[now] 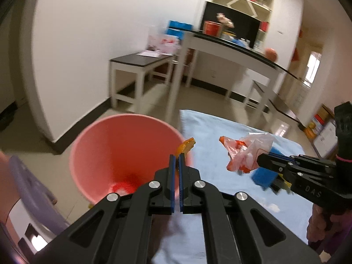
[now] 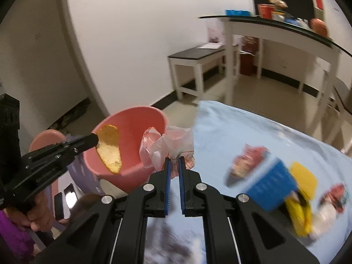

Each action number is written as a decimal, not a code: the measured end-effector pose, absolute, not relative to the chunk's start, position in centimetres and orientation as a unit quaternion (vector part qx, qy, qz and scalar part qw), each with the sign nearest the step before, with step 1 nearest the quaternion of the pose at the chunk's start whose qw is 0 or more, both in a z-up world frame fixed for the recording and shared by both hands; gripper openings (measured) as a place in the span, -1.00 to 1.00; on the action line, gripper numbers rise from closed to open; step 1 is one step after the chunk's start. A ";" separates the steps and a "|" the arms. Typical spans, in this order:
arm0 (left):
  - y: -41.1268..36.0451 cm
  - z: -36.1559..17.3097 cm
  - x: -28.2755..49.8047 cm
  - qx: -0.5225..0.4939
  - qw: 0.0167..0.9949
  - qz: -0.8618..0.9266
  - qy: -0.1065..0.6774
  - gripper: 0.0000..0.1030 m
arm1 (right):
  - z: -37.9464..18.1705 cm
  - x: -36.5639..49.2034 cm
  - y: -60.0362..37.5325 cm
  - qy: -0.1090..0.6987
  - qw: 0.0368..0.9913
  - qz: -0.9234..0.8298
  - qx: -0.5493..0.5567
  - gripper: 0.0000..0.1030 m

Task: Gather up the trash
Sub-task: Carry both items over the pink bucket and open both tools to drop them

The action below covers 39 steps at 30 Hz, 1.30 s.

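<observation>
Readable writing: the letters "DAS" are showing on the side of the right gripper's body in the left wrist view; printing on the left gripper's body in the right wrist view is too small to read.

Pink bucket (image 1: 123, 154): standing off the left edge of the table, which a light blue cloth (image 1: 220, 132) is covering; something red is lying at its bottom, too blurred to name.

Left gripper (image 1: 177, 157): jaws pressing together on a yellow-orange peel (image 2: 109, 148), which is hanging over the bucket's rim.

Right gripper (image 2: 173, 161): jaws nearly together, pinching a crumpled clear plastic bag (image 2: 169, 145) with red print, above the cloth's left edge, just beside the bucket.

Blue basket (image 2: 271, 186): sitting toward the cloth's right side, a red-printed wrapper (image 2: 247, 160) touching its left, yellow packaging (image 2: 302, 200) on its right.
</observation>
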<state>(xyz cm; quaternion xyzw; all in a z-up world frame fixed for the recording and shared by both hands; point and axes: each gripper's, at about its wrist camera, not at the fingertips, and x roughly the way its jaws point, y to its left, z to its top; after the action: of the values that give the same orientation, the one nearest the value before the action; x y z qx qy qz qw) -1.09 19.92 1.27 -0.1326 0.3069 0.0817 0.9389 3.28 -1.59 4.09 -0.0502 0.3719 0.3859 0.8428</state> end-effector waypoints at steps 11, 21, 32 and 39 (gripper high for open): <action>25.2 -1.1 -1.3 -0.160 0.920 0.151 0.324 -0.96 | 1.9 3.8 7.7 0.388 0.815 0.419 -0.098 -0.87; 26.3 -2.9 -0.3 -0.156 0.913 0.165 0.338 -0.96 | -0.4 3.7 9.6 0.403 0.804 0.420 -0.121 -0.86; 26.5 -3.9 0.2 -0.153 0.909 0.178 0.344 -0.96 | -1.2 3.5 10.3 0.414 0.797 0.423 -0.120 -0.84; 27.0 -4.0 0.0 -0.164 0.907 0.184 0.342 -0.95 | -1.3 3.6 10.2 0.413 0.796 0.425 -0.120 -0.77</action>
<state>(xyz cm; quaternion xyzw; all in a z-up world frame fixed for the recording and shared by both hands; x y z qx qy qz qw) -0.03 26.95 -3.98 -0.1636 0.3424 0.1842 0.9067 3.56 10.22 -1.27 -0.1196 0.4132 0.4250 0.7964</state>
